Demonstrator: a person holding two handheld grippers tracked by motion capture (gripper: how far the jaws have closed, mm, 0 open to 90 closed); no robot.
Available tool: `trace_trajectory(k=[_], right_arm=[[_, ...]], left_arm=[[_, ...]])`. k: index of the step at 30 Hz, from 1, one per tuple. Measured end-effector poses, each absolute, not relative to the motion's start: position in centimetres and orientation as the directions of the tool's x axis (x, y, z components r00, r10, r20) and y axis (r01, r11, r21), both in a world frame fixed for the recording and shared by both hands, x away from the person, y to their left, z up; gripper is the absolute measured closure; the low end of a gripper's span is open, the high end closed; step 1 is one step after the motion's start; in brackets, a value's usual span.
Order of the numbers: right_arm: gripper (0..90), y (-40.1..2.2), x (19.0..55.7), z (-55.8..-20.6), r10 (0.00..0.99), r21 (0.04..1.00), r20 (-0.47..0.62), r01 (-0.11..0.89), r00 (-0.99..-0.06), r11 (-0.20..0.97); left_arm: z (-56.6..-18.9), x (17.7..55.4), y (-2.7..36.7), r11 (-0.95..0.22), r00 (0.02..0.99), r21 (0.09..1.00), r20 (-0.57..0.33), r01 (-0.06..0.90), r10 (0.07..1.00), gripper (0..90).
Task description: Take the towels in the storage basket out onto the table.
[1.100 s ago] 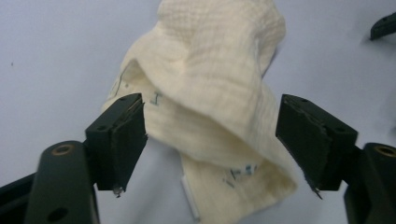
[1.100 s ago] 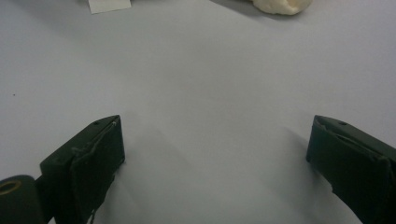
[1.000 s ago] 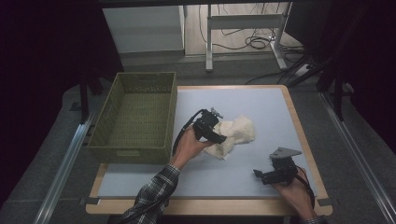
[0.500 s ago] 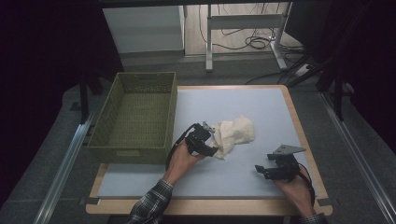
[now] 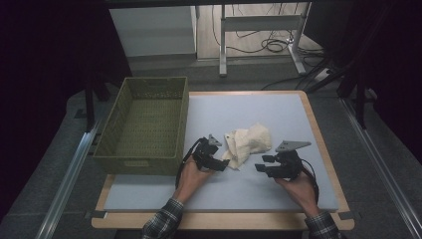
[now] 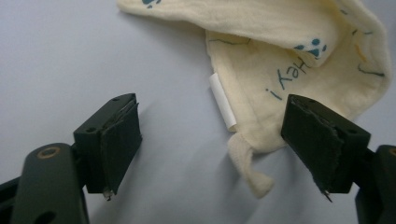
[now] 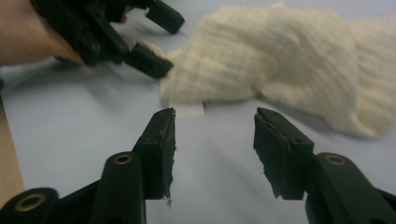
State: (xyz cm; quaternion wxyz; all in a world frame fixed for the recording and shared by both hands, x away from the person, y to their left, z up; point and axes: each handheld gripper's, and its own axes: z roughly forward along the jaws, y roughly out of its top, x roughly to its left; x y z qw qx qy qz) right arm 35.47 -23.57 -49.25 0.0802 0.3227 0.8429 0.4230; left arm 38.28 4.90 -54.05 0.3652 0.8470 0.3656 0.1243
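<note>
A crumpled cream cloth (image 5: 249, 142) with blue print lies mid-table on the blue-grey mat. My left gripper (image 5: 220, 164) sits low at the cloth's near left corner, pointing right. In the left gripper view its jaws have just been opening; the left gripper (image 6: 219, 140) is open, with the cloth (image 6: 299, 56) corner and a white tag (image 6: 222, 100) lying loose between the jaws. My right gripper (image 5: 263, 167) points left toward the cloth. The right gripper (image 7: 217, 140) has just been closing, with only bare mat between its jaws, short of the cloth (image 7: 280, 60).
A green woven basket (image 5: 149, 162) stands at the table's left side, close to my left hand. The mat (image 5: 259, 109) is bordered by a wooden table edge (image 5: 318, 134). In the right gripper view the left gripper (image 7: 140, 37) shows beside the cloth.
My left gripper has come down and toward the person, from over the cloth to its near left corner. The right gripper has moved left, closer to the cloth.
</note>
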Motion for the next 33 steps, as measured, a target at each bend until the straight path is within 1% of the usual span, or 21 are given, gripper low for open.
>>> trace_trajectory(k=[3, 9, 11, 15, 19, 20, 22, 24, 26, 29, 31, 33], right_arm=[[54.0, -22.3, 36.5, -48.5, 0.598, 0.770, 0.151, 0.473, -0.787, 0.428], [54.2, -19.6, 38.5, -46.9, 0.589, 0.778, 0.144, 0.458, -0.795, 0.429], [52.8, -18.6, 39.2, -46.6, 0.591, 0.779, 0.144, 0.459, -0.794, 0.427], [46.9, -16.8, 40.7, -46.7, 0.608, 0.771, 0.118, 0.458, -0.785, 0.442], [47.4, -15.5, 41.5, -47.6, 0.620, 0.747, 0.057, 0.445, -0.782, 0.494], [50.8, -15.2, 41.6, -47.9, 0.626, 0.733, 0.032, 0.444, -0.779, 0.515], [63.0, -15.1, 41.6, -48.5, 0.632, 0.714, -0.021, 0.431, -0.775, 0.552], [76.9, -15.4, 41.4, -48.9, 0.632, 0.706, -0.038, 0.427, -0.774, 0.565], [84.5, -15.8, 41.2, -48.9, 0.629, 0.712, -0.036, 0.422, -0.776, 0.562], [86.8, -16.7, 40.8, -48.6, 0.633, 0.721, -0.024, 0.425, -0.774, 0.547], [87.0, -17.3, 40.5, -48.3, 0.635, 0.728, -0.014, 0.428, -0.772, 0.536], [87.1, -17.9, 40.2, -48.0, 0.639, 0.736, -0.012, 0.426, -0.769, 0.527]], left_arm=[[-54.3, 38.1, 5.0, -0.458, 0.702, 0.724, -0.052, 0.516, 0.711, 18.7], [-54.3, 38.0, 5.0, -0.451, 0.699, 0.727, -0.056, 0.518, 0.713, 18.6], [-54.3, 38.0, 5.0, -0.451, 0.700, 0.728, -0.055, 0.516, 0.712, 18.7], [-54.3, 38.1, 5.0, -0.457, 0.703, 0.727, -0.049, 0.513, 0.710, 18.7], [-54.3, 38.1, 5.0, -0.456, 0.702, 0.727, -0.050, 0.513, 0.710, 18.7], [-54.3, 38.1, 5.0, -0.457, 0.702, 0.727, -0.049, 0.513, 0.710, 18.7], [-54.3, 38.1, 5.1, -0.457, 0.703, 0.726, -0.050, 0.513, 0.709, 18.6], [-54.3, 38.1, 5.1, -0.456, 0.703, 0.726, -0.052, 0.514, 0.709, 18.5], [-54.3, 38.1, 5.1, -0.457, 0.707, 0.726, -0.056, 0.514, 0.705, 17.9], [-54.2, 38.2, 4.9, -0.478, 0.720, 0.714, -0.052, 0.511, 0.692, 13.7], [-53.9, 38.4, 4.6, -0.485, 0.717, 0.704, -0.048, 0.519, 0.696, 14.0], [-53.5, 38.6, 4.3, -0.478, 0.717, 0.713, -0.050, 0.513, 0.695, 16.5]])
